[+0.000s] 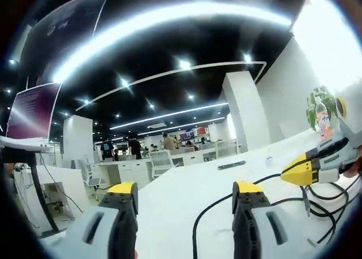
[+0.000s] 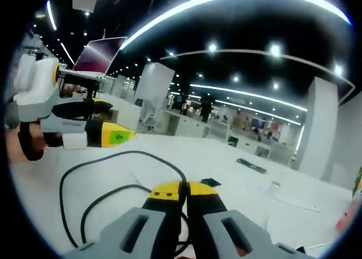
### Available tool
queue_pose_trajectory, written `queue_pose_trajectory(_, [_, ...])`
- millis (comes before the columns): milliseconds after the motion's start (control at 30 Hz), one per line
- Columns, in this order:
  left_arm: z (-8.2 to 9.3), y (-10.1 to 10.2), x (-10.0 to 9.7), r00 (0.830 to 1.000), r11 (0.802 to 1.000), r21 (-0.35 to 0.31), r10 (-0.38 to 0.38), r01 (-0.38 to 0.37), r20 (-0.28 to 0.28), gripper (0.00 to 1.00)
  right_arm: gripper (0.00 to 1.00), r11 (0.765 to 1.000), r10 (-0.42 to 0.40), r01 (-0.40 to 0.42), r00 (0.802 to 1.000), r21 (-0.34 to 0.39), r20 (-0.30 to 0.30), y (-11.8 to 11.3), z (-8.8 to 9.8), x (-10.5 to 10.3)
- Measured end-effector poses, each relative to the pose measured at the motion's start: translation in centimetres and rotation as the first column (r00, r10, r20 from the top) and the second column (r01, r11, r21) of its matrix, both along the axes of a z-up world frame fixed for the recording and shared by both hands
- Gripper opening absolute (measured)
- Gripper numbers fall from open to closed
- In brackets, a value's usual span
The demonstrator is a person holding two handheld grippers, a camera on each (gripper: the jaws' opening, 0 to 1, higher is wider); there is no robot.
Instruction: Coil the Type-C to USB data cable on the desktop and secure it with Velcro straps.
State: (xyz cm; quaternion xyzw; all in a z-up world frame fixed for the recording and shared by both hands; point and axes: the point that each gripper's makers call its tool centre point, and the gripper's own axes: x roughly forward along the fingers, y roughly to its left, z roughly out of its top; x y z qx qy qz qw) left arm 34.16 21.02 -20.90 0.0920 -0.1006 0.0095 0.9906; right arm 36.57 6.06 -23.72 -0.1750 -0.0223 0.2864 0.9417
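Right gripper [image 2: 180, 192] fingers are clenching the black data cable [image 2: 107, 157], which is looping loosely over the white counter [image 2: 237, 174] just ahead. Left gripper [image 1: 186, 192] fingers are standing released, holding nothing, with cable [image 1: 215, 208] running between them and piling in loops to their right. The cable looks light, thin and springy, likely uncoiling easily; better gripped on the cord than the plugs. Farther off, a small dark flat object [image 2: 250, 165], too small to identify, is lying on the counter, and a bottle [image 1: 323, 115] is standing at its edge.

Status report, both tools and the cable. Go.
Left tool open, holding nothing. Right tool shut on black cable. Cable loose on white desk, not yet coiled. Nothing in the way.
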Motion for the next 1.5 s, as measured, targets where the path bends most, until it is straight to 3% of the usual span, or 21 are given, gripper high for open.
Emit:
queue_pose_trajectory(200, [-0.3,-1.6,0.0,1.000,0.991,0.135,-0.010,0.011,-0.010,0.67,0.03,1.000,0.023,-0.024,0.995,0.002,0.097,-0.6,2.6,-1.6])
queue_pose_trajectory(533, [-0.3,-2.3,-0.1,1.000,0.978,0.209,-0.026,0.027,-0.007,0.58,0.02,0.995,0.058,-0.067,0.993,0.080,0.106,-0.7,4.4,-3.9])
queue_pose_trajectory(700, [-0.8,-2.7,0.1,0.998,0.981,0.183,-0.061,0.064,-0.024,0.52,0.02,0.993,0.081,-0.090,0.991,0.076,0.110,-0.1,4.5,-4.9])
queue_pose_trajectory(900, [-0.8,-2.9,0.3,0.998,0.975,0.214,-0.061,0.065,-0.027,0.46,0.02,0.993,0.118,-0.122,0.982,0.013,0.149,0.4,4.2,-6.9])
queue_pose_trajectory(1133, [0.2,-2.9,-0.4,0.998,0.976,0.209,-0.062,0.055,0.029,0.37,0.00,0.984,0.173,-0.176,0.971,0.002,0.165,1.0,4.1,-9.4])
queue_pose_trajectory(1200, [0.5,-2.8,-0.5,0.997,0.978,0.204,-0.060,0.051,0.041,0.29,0.00,0.982,0.184,-0.188,0.970,0.010,0.159,1.2,4.3,-9.8])
queue_pose_trajectory(1333, [0.8,-2.5,-0.6,0.996,0.984,0.173,-0.061,0.050,0.058,0.29,0.00,0.982,0.184,-0.189,0.971,0.018,0.155,1.3,4.2,-9.9])
queue_pose_trajectory(1500, [0.6,-2.6,-0.6,0.997,0.978,0.205,-0.054,0.043,0.051,0.22,0.01,0.985,0.138,-0.149,0.983,0.090,0.125,0.1,4.0,-8.4])
